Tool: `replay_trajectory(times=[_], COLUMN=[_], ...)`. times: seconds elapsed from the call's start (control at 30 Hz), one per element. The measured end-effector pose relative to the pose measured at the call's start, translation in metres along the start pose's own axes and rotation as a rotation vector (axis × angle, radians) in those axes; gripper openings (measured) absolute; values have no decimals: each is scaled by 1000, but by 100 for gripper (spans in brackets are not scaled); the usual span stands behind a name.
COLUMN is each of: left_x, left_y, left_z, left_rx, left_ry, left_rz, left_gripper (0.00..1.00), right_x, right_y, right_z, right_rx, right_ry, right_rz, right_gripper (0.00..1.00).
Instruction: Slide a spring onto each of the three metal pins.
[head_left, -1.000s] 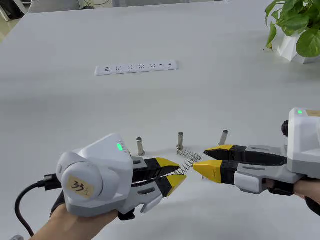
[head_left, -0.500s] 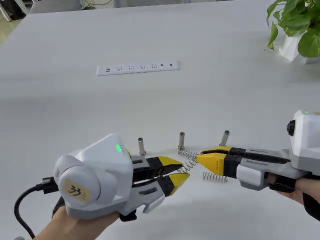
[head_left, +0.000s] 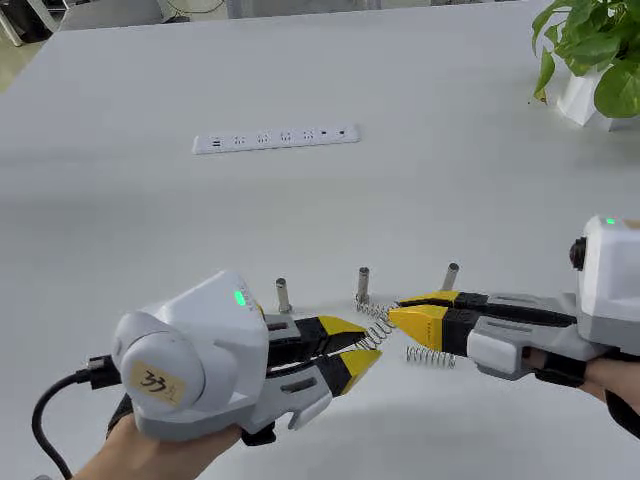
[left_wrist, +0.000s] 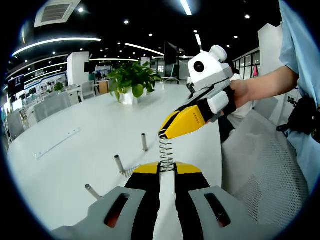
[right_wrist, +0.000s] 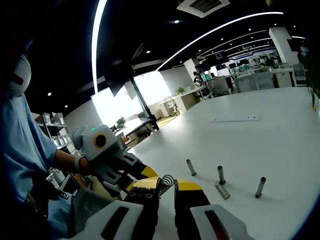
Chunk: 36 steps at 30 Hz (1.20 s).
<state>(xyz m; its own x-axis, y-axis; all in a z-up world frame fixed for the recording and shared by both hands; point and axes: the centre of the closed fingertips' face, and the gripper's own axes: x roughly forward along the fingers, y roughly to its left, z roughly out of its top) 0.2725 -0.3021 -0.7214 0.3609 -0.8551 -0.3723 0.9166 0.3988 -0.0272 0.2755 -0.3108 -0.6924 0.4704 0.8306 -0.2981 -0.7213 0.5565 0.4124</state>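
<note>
Handover step, by the look of it. Left gripper (head_left: 352, 347) sits low and left of centre in the head view, jaws pinched on one end of a thin steel coil spring (head_left: 376, 334). Right gripper (head_left: 398, 318) reaches in from the right edge, jaws closed on the other end. Left gripper view agrees: the coil stands up out of its own jaws with the other gripper's yellow tip on top.

The coil is clear of the white surface (head_left: 150, 200), just in front of the three short metal pins (head_left: 362, 283). They stand upright in a row mid-frame, all bare. A second spring (head_left: 372, 309) lies at the foot of the middle pin, and a third spring (head_left: 430, 355) lies below the right jaws.

Next, I'd guess: one side lets go, the other tips the coil vertical, centres it over a pin top and pushes down. It's thin wire, so it will likely buckle or ping off if squeezed off-axis.
</note>
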Motion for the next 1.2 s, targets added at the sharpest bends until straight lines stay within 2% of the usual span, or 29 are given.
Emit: replay_trajectory(times=[0.23,0.3,0.4,0.6,0.67,0.8,1.2], left_x=[1,1,1,2,2,2,4], left_y=[-1,-1,-2,-2,-2,-3,-6], left_z=[-3,-4,-5,-6,-5,-5,-5], left_rx=[-19,-25,-37,-79,-75,-75,-39], left_ry=[13,16,17,2,1,3,8], left_rz=[1,-1,-3,-1,-1,-5,-16], left_gripper=[6,6,6,6,6,6,6], right_x=[2,3,4,5,5,3,0], right_y=[4,-2,3,7,8,11,10], right_z=[-1,-2,-2,-1,-1,-2,-4], right_rx=[-168,-222,-294,-404,-407,-460,-462], right_ry=[58,71,92,109,112,121,135], right_rz=[-28,-35,-49,-71,-67,-67,-66], right_gripper=[7,7,7,7,7,7,7])
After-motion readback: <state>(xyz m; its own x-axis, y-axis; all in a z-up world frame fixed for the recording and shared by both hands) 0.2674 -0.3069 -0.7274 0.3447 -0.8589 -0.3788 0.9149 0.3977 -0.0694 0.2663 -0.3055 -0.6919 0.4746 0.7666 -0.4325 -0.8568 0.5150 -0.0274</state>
